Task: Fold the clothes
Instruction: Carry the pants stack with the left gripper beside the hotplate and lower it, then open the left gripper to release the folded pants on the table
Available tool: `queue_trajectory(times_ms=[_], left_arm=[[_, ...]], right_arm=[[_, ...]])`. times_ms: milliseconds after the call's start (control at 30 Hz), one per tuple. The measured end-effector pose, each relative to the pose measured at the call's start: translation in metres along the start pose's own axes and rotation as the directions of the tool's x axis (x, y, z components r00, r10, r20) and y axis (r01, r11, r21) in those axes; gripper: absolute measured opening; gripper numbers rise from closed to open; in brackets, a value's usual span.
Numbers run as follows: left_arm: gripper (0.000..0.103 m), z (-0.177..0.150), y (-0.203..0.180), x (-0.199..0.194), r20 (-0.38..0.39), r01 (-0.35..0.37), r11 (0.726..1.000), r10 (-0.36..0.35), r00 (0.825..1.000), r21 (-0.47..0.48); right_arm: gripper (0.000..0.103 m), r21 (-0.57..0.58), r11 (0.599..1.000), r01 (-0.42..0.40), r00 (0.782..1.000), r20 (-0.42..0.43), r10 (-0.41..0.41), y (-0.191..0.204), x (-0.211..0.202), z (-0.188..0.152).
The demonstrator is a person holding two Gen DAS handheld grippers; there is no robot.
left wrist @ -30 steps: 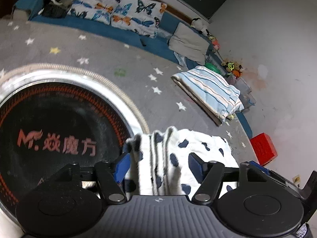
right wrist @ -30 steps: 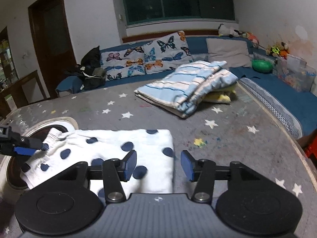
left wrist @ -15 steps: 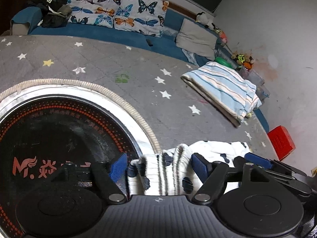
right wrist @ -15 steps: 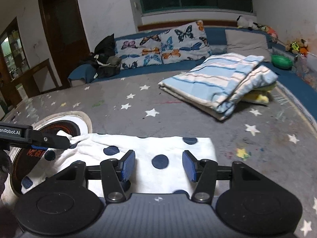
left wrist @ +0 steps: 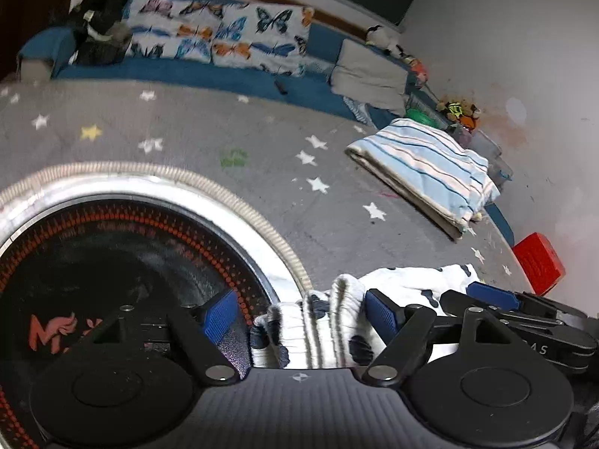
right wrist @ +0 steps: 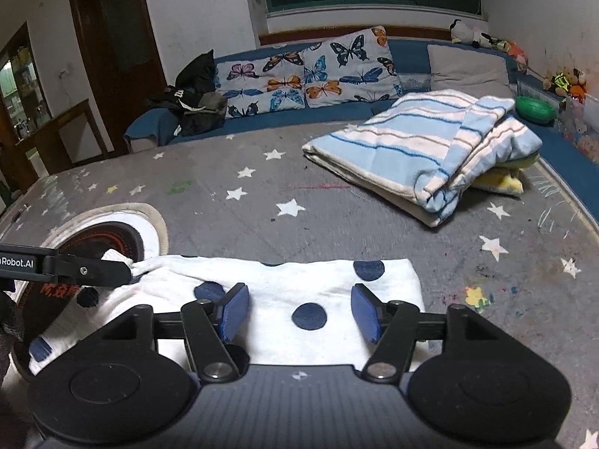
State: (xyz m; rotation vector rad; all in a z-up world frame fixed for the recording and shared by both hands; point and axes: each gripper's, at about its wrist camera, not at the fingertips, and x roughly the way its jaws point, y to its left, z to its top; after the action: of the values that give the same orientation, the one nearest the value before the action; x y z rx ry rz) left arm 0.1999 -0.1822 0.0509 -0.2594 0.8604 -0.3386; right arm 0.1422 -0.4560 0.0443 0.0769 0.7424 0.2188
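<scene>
Garment (right wrist: 299, 299) lying on surface (right wrist: 337, 217), its left end overlapping round cooker (right wrist: 108, 239). Folded blanket (right wrist: 411, 149) sitting further back, right. Sofa (right wrist: 408, 56) running behind surface, cushions (right wrist: 299, 71) leaning on it.

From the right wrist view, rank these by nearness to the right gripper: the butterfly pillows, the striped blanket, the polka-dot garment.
1. polka-dot garment: directly under the right gripper, whose jaws are opening over it.
2. striped blanket: folded farther up the grey mat, to the right.
3. butterfly pillows: farthest, on the blue couch at the back.
</scene>
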Motion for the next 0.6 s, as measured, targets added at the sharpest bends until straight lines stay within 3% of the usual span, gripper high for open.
queue_trajectory(times_ms=[233, 600], left_arm=[[0.081, -0.009, -0.009, -0.015, 0.017, -0.006, 0.999, 0.005, 1.000, 0.046], [0.089, -0.026, -0.018, -0.031, 0.030, -0.016, 0.995, 0.013, 0.999, 0.101]], right_arm=[[0.079, -0.047, 0.999, -0.018, 1.000, 0.017, 0.019, 0.019, -0.022, -0.013], [0.092, -0.031, 1.000, -0.006, 1.000, -0.005, 0.006, 0.030, -0.020, -0.033]])
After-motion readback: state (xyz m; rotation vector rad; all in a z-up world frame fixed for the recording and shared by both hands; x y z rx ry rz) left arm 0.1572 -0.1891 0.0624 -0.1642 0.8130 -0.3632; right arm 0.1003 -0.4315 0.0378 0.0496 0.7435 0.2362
